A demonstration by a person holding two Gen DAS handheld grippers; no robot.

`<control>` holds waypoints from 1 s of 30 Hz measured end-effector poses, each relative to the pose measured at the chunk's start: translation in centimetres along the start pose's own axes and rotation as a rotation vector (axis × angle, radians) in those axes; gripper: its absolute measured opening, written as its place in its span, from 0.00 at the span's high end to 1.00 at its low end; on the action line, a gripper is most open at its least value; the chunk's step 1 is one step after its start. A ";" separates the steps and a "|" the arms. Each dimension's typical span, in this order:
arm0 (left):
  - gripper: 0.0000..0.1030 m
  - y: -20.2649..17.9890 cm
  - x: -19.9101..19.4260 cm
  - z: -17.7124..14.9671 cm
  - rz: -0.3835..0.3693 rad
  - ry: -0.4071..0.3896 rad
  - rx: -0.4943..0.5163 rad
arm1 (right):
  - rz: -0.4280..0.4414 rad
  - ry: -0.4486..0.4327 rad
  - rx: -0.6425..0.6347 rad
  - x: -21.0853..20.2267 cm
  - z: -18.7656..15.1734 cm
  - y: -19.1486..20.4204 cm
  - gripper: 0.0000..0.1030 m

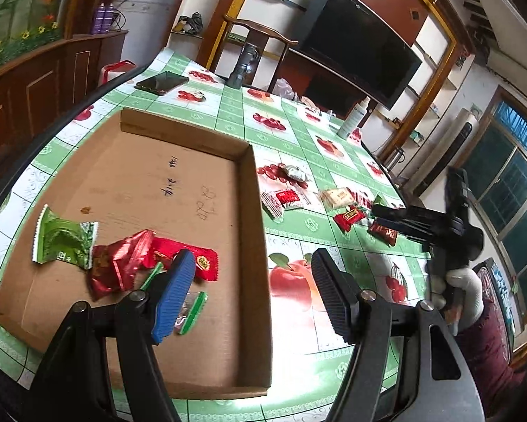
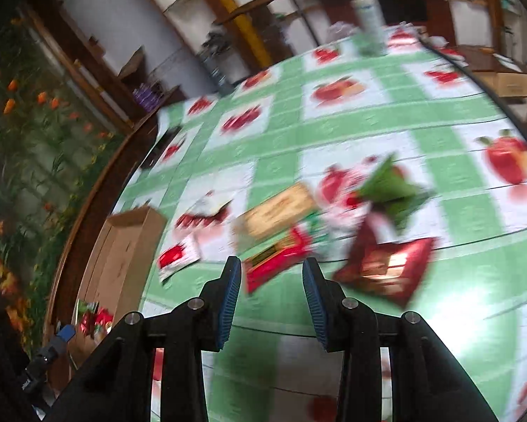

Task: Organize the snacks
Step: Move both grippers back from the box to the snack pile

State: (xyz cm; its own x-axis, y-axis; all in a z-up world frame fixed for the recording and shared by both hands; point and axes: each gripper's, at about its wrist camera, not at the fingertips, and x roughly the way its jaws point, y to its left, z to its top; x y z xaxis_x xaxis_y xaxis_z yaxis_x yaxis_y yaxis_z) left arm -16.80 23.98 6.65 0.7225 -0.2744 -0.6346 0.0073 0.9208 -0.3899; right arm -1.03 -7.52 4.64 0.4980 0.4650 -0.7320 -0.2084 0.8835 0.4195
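Loosely, crinkled red and green snack packets (image 1: 122,260) lie in the cardboard tray (image 1: 249,246); both jaws gape, empty.

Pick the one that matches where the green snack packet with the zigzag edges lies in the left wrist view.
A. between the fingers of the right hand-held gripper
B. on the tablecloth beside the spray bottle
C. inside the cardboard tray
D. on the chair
C: the green snack packet lies on the floor of the cardboard tray, next to red packets, far from the spray bottle.

Black gripper arms, blue ribbed pads (image 2: 228,302) (silver screws), white glove (image 1: 464,288), maroon sleeve (image 1: 485,344)
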 end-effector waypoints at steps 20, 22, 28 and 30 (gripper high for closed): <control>0.34 -8.4 8.2 4.1 -0.039 0.203 0.348 | -0.153 -0.015 0.004 4.9 -0.6 0.8 0.81; 0.34 -9.2 10.8 4.9 -0.031 0.259 0.394 | -0.103 -0.031 0.002 4.7 -1.1 0.3 0.80; 0.35 -10.0 17.6 6.1 0.018 0.390 0.447 | -0.036 -0.028 0.040 4.4 -1.2 -0.5 0.80; 0.35 -9.8 18.8 6.3 0.057 0.386 0.450 | -0.025 -0.022 0.047 4.4 -1.2 -0.6 0.80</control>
State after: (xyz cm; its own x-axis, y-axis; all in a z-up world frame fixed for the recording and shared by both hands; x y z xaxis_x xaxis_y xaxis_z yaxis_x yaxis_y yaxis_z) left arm 1.10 11.55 2.72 0.4271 -0.2241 -0.8760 0.3290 0.9409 -0.0803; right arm 0.27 -5.91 0.56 0.5213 0.4410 -0.7306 -0.1559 0.8909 0.4265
